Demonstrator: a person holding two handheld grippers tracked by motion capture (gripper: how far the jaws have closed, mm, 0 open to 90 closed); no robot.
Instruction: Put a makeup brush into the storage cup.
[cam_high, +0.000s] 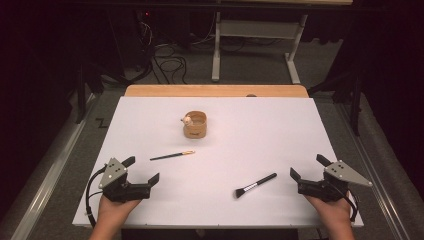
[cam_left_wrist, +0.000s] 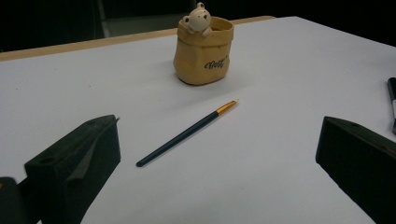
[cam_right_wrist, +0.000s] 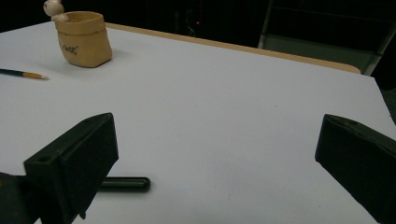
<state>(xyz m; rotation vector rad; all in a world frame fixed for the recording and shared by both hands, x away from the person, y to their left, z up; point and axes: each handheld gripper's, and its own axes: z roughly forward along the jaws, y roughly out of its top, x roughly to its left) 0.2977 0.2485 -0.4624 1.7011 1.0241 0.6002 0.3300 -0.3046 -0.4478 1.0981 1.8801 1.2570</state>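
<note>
Count on the bench (cam_high: 280, 130): 1 pot, 2 brushes, 2 grippers. Pot (cam_high: 195, 124) was a tan sack-shaped ceramic one with a small bear figure (cam_high: 186, 120) on its rim, at about 12 o'clock from bench centre. Thin brush (cam_high: 172, 155), dark handle with gold ferrule, lay flat at roughly 9 o'clock, apart from the pot, tip toward it. Makeup brush (cam_high: 255, 185), black handle with dark flat bristles, lay flat at about 5 o'clock. Left gripper (cam_high: 140, 170) sat at 8 o'clock and right gripper (cam_high: 306, 166) at 4 o'clock; both had fingers spread wide with nothing between them, touching nothing. Thin brush was nearest the left gripper, makeup brush nearest the right. Hard to read: the pot's printed word was too blurred to make out in the left gripper view. In the right gripper view the makeup brush was mostly hidden behind a finger (cam_right_wrist: 70, 168), just the handle end visible, and the thin brush was cut off at the frame edge. Pot interior not visible.
</note>
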